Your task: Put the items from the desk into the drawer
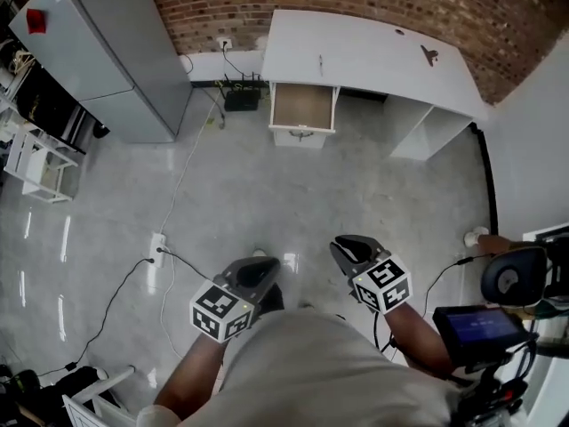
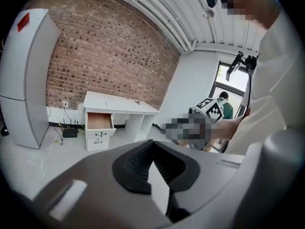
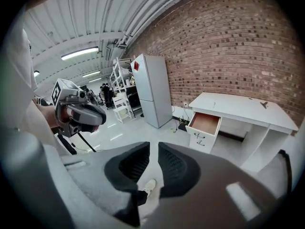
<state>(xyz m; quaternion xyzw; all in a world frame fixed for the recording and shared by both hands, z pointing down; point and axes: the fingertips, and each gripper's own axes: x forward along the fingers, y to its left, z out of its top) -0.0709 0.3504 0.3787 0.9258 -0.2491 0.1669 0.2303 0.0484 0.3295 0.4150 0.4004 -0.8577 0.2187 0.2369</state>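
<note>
Drawer (image 1: 302, 107) open, brown inside, white desk (image 1: 373, 56), sm. dark item (image 1: 429, 55), maybe tool

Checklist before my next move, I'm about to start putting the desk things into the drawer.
1. Drawer open: ok.
2. Left gripper empty: ok, jaws meet at the tips, nothing between.
3. Right gripper empty: ok, narrow gap, nothing in it.
4. Desk within reach: not ok, it stands across the floor.
5. Item to pick found: ok, a small dark item lies on the desk; what it is, cannot tell.
6. Walking path: cannot tell, a floor cable runs to the left.
</note>
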